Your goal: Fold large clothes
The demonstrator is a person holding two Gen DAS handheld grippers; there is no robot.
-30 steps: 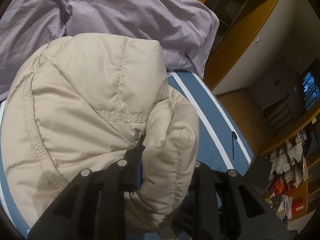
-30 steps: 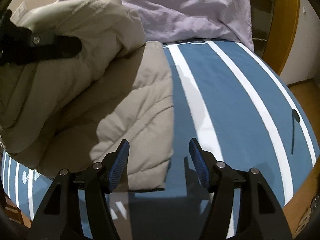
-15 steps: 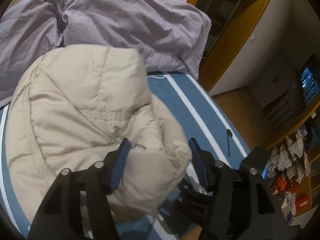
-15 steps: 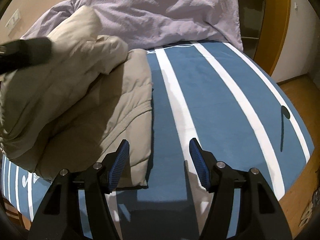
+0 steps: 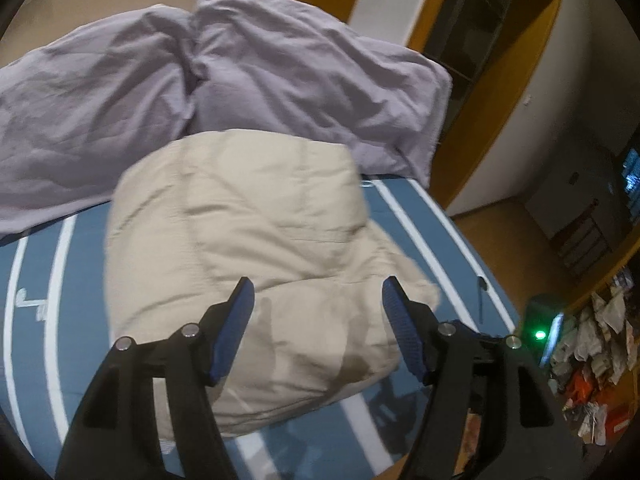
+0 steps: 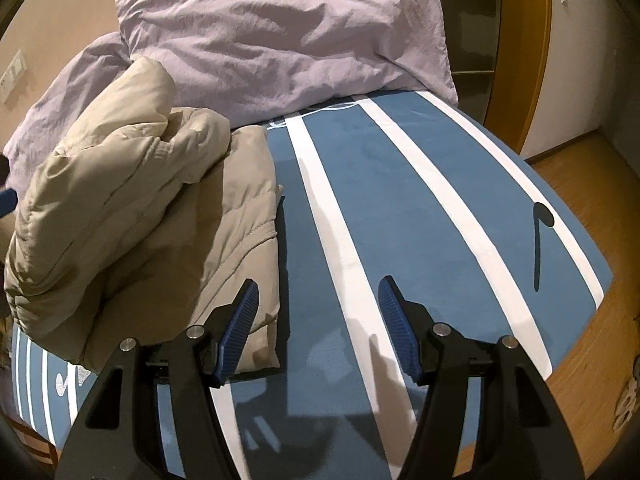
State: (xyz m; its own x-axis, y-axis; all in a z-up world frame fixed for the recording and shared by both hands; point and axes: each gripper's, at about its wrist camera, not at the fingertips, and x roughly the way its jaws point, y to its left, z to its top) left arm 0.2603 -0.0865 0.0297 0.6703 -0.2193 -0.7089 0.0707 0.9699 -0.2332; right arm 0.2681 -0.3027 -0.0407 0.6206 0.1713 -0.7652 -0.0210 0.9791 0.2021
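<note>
Beige puffer jacket (image 5: pixel 248 248) folded in a bundle on left of striped bed (image 6: pixel 400 200), long axis near-to-far toward pillows (image 6: pixel 280 32); left gripper (image 5: pixel 316 300) jaws just opened, nothing clamped; right gripper (image 6: pixel 318 300) open, empty

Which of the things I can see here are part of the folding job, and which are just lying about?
Part of the job:
- beige puffer jacket, folded on the striped blue bedcover
- left hand-held gripper
- right hand-held gripper

Just lying about:
- lilac pillows
- clutter on shelves
</note>
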